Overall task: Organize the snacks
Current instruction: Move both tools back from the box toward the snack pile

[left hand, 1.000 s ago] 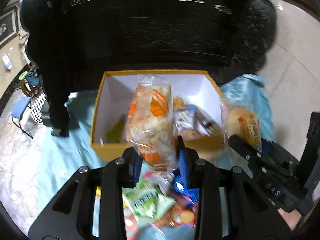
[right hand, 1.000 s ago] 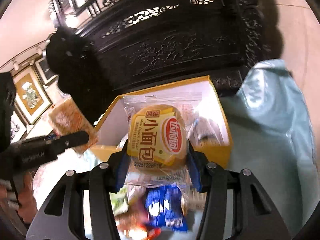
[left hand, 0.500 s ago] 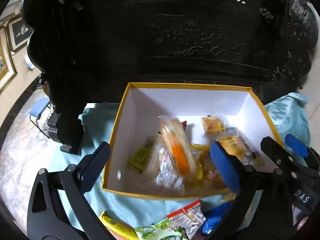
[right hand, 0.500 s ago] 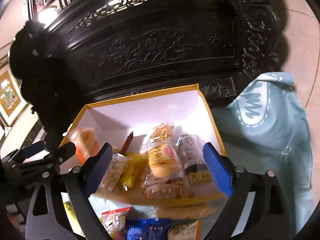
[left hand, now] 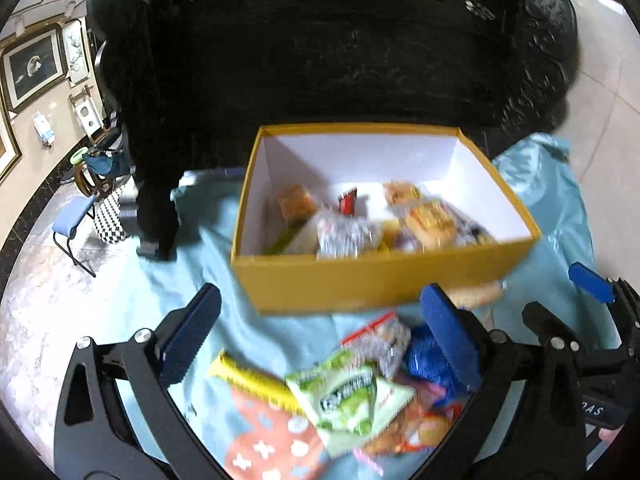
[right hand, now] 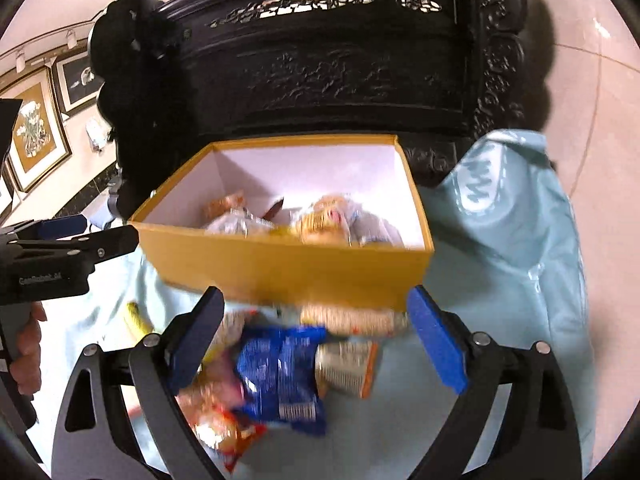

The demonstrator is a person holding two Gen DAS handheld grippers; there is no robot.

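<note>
A yellow box point(left hand: 376, 276) with a white inside stands on a light blue cloth point(left hand: 192, 280) and holds several wrapped snacks, among them a small bread bun point(left hand: 432, 222). It also shows in the right wrist view point(right hand: 288, 268). My left gripper point(left hand: 320, 340) is open and empty, above loose snacks in front of the box: a green packet point(left hand: 344, 396), a yellow bar point(left hand: 252, 380), a blue packet point(left hand: 424, 364). My right gripper point(right hand: 312, 344) is open and empty over the blue packet point(right hand: 280, 380) and an orange-edged packet point(right hand: 348, 372).
A dark carved wooden cabinet point(left hand: 320, 48) stands right behind the box. The cloth runs on to the right point(right hand: 520, 260). A tiled floor and a folding chair point(left hand: 76, 220) lie to the left. The other gripper shows at each view's edge point(right hand: 60, 256).
Both grippers released their snacks into the box: the left its orange-striped packet, the right its bread bun. Both have since pulled back toward me, jaws open over the loose pile.
</note>
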